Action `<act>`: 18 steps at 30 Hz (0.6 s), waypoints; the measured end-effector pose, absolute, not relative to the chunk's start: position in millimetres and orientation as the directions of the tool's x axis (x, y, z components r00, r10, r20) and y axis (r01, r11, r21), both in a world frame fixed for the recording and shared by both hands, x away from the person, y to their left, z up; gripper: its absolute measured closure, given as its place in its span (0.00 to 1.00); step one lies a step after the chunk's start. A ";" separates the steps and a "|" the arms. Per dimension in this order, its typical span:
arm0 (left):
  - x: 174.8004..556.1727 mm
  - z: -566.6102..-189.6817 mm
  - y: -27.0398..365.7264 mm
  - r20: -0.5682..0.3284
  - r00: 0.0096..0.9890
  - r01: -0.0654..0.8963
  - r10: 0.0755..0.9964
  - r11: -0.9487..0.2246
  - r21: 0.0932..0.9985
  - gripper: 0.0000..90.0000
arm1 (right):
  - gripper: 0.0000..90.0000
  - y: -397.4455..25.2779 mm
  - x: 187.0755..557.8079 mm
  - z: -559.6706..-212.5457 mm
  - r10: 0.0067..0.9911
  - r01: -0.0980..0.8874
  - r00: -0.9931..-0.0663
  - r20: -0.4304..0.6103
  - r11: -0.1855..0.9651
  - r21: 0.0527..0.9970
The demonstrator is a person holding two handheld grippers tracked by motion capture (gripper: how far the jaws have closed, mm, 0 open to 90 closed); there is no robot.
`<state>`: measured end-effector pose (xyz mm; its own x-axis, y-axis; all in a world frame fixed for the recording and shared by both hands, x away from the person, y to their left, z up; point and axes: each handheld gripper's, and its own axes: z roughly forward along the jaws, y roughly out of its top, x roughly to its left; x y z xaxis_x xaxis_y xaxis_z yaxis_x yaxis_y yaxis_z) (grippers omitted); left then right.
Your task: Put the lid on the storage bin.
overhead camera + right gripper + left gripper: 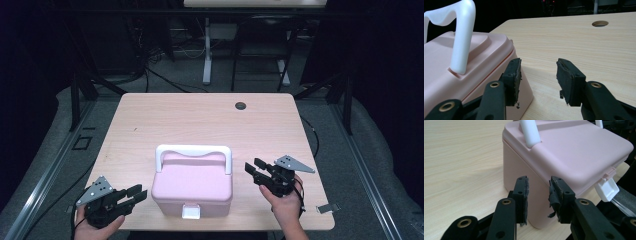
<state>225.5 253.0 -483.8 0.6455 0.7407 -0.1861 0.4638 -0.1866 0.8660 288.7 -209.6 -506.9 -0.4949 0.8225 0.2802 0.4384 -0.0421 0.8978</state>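
A pink lidded box with a raised white handle and a white front latch stands near the table's front edge. My left gripper sits just left of the box, open, with nothing between its jaws. In the left gripper view the open left gripper faces the box's near corner, and the latch shows at right. My right gripper hovers just right of the box, open and empty. In the right gripper view the right gripper has the box and handle at its left.
The light wooden table has a round cable hole near its far edge. Beyond the table stand dark frames, cables and the white leg of a desk. A small metal clip lies at the table's front right corner.
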 end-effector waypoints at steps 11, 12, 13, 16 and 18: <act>248.4 -476.1 257.1 -0.160 0.622 0.450 0.766 -0.183 0.874 0.71 | 0.60 -210.8 290.0 -507.6 0.825 0.442 -0.487 0.288 -0.052 0.896; 250.5 -475.1 257.4 -0.162 0.619 0.451 0.769 -0.179 0.875 0.71 | 0.60 -210.8 290.1 -507.6 0.825 0.442 -0.486 0.289 -0.053 0.895; 253.6 -473.8 258.1 -0.160 0.618 0.447 0.770 -0.177 0.877 0.71 | 0.60 -211.0 290.2 -507.7 0.825 0.442 -0.486 0.288 -0.053 0.896; 262.6 -470.0 261.8 -0.157 0.602 0.446 0.783 -0.166 0.879 0.70 | 0.60 -211.7 290.2 -507.6 0.827 0.442 -0.484 0.286 -0.052 0.896; 267.5 -468.5 264.7 -0.159 0.593 0.451 0.790 -0.162 0.878 0.70 | 0.60 -212.4 290.7 -507.8 0.828 0.442 -0.482 0.287 -0.053 0.896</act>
<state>267.5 264.7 -468.5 0.5927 0.7896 -0.1590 0.4509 -0.1617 0.8778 290.7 -212.4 -507.8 -0.4818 0.8281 0.2866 0.4416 -0.0531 0.8956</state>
